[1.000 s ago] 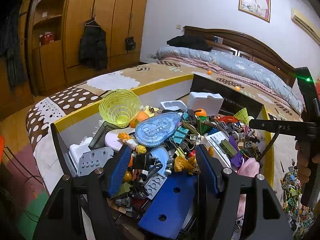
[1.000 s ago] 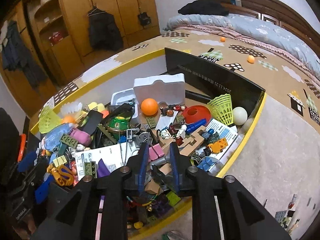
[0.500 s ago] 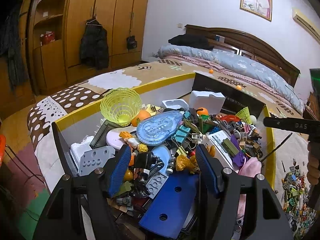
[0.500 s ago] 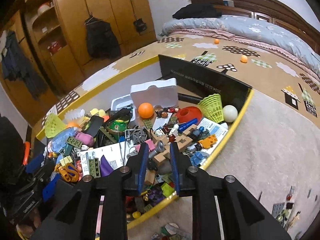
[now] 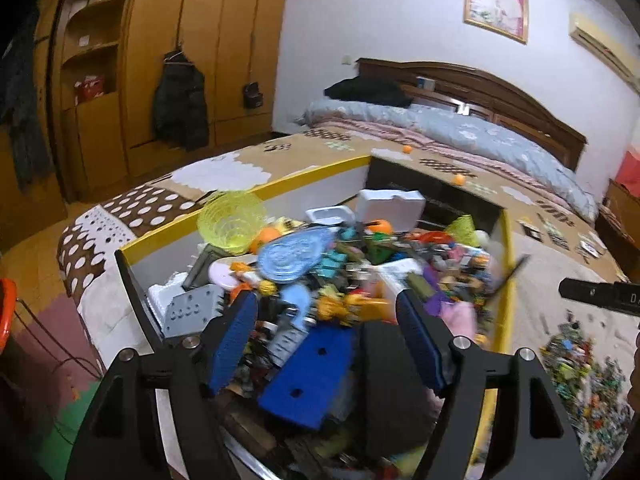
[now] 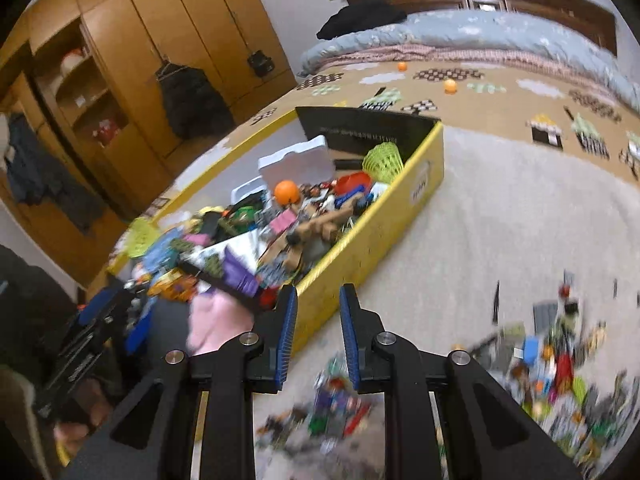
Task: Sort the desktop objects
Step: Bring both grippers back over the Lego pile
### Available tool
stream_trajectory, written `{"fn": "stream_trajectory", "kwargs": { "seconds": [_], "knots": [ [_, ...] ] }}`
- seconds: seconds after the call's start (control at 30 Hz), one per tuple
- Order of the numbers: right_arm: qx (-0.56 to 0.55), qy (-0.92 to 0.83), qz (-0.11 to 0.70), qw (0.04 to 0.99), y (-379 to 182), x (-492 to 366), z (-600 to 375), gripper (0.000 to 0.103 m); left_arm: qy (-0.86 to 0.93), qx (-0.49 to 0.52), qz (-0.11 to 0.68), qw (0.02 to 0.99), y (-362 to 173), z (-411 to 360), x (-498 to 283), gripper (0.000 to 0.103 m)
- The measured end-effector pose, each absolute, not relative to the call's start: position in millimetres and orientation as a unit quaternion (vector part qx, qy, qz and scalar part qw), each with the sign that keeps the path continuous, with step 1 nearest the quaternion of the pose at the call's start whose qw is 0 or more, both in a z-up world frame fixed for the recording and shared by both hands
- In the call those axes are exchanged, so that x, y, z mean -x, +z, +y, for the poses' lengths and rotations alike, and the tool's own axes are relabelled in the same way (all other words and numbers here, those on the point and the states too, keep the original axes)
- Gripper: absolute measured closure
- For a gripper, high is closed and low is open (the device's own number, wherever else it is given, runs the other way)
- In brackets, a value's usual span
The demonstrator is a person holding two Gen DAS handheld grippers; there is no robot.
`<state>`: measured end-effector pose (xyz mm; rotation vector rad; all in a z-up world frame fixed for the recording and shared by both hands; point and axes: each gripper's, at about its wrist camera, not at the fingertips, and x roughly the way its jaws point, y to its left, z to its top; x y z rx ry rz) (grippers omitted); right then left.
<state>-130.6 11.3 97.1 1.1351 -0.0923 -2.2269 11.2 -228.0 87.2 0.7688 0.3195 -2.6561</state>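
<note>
1. Illumination: dim, warm indoor light; source not visible.
2. Blur: motion smear across the yellow box contents; stronger over the loose pieces right of that box.
3. Distortion: strong fisheye curvature; black vignette at corners.

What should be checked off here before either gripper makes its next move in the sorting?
1. Right gripper empty: ok. Its jaws stand narrowly apart and nothing shows between them.
2. Right gripper clear of the yellow box: ok. It is outside the wall, over the grey blanket.
3. Sorted pile in view: ok, though blurred.
4. Left gripper ready to pick: ok. Its jaws are opening, with nothing pressed between the pads.
5. One single target under the left gripper: cannot tell. Blue plate and small toys overlap there.
6. Picture sharp enough to choose a piece: not ok, both views are smeared.
</note>
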Motion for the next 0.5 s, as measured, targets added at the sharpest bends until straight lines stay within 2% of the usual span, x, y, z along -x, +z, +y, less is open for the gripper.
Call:
{"fn": "stream_trajectory", "kwargs": {
  "seconds": [0.23,0.5],
  "knots": [
    [-0.44,-0.847,-0.023,0.298,105,82,68,0.078,-0.952,-0.271,0.095,0.105,104,-176,-25,0.028],
    [-0.476,-0.841,-0.011,0.256,68,35,131,0.078,-0.954,-0.294,0.06,-0.014,99,-89,-27,0.028]
  ]
}}
